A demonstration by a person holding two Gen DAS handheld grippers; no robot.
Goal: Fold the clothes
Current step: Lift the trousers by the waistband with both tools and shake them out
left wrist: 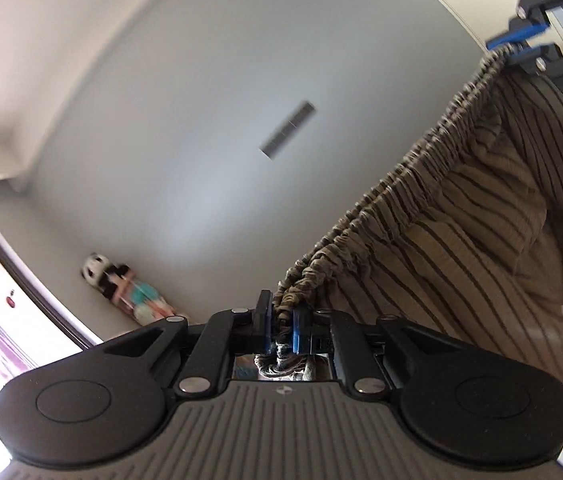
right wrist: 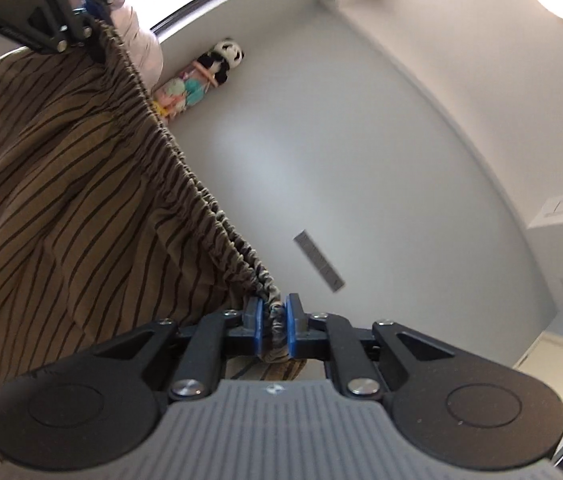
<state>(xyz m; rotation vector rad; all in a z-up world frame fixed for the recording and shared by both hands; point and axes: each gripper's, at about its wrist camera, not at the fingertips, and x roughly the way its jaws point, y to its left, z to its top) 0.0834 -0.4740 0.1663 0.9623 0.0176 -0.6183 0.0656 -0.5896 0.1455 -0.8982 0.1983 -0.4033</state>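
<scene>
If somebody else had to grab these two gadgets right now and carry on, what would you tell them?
Left gripper: shut on one end of the elastic waistband of the brown striped garment.
Right gripper: shut on the other end of the same waistband.
The garment is held up in the air, waistband stretched between the two grippers, the rest of the cloth hanging below. Both cameras point up toward wall and ceiling; no table or folding surface is in view.
Done: garment picked up and spread by the waistband.
Left: no fold is visible yet. Probably lay it flat, then fold it.
</scene>
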